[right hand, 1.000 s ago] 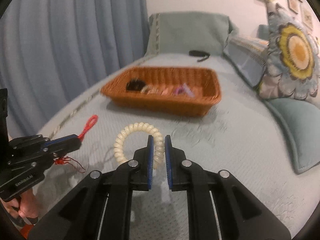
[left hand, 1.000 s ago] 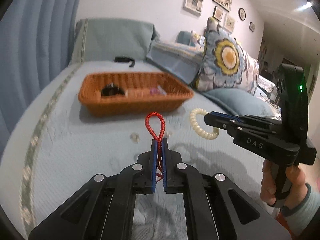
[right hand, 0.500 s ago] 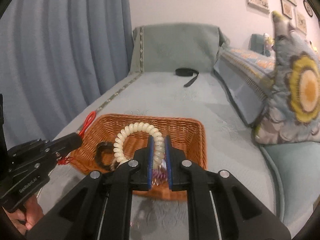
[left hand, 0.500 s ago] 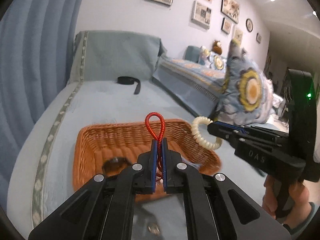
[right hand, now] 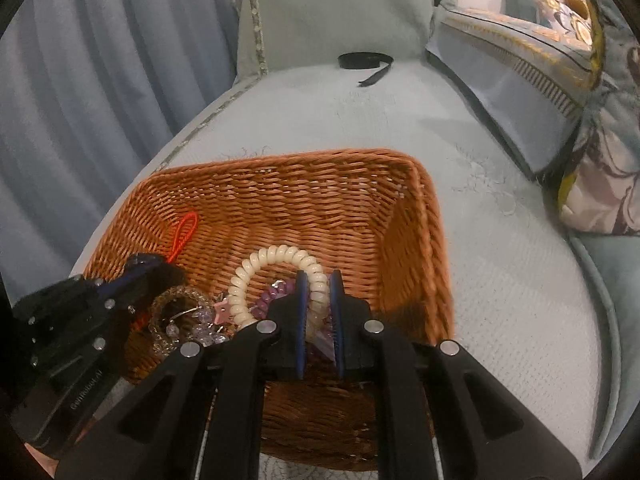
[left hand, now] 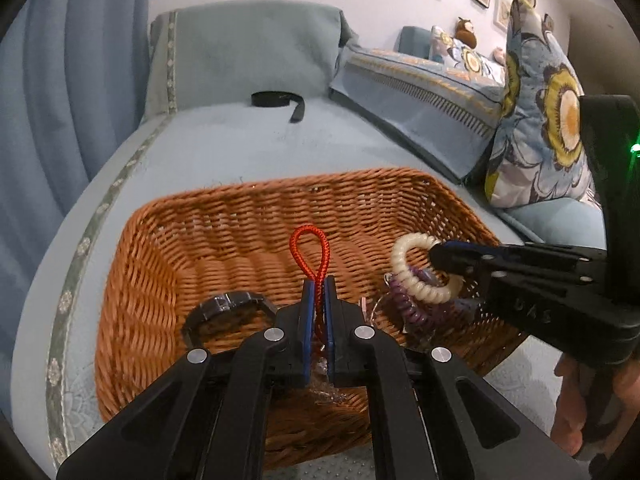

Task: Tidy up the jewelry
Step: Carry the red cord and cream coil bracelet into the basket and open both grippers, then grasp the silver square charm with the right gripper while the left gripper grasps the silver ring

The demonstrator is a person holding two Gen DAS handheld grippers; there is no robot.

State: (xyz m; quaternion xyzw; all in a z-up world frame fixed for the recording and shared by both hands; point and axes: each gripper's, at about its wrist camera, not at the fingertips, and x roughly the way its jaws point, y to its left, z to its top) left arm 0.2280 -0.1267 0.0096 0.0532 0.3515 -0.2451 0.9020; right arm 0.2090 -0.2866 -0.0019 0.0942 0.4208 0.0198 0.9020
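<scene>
Your left gripper [left hand: 317, 292] fingers pinch a red cord [left hand: 310, 254]; your right gripper [right hand: 319, 292] fingers clamp a cream coil [right hand: 276, 276]. Both hover over the basket [left hand: 240, 216] on the bed [right hand: 500, 240]. In the basket lie a black bracelet [left hand: 228, 308], purple coil [left hand: 404, 300] and clear beads [right hand: 180, 316].

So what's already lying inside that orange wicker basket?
Inside the orange wicker basket lie a dark ring-shaped bracelet, a purple coiled band and clear beaded pieces. The black grippers cover whatever lies along the near wall.
</scene>
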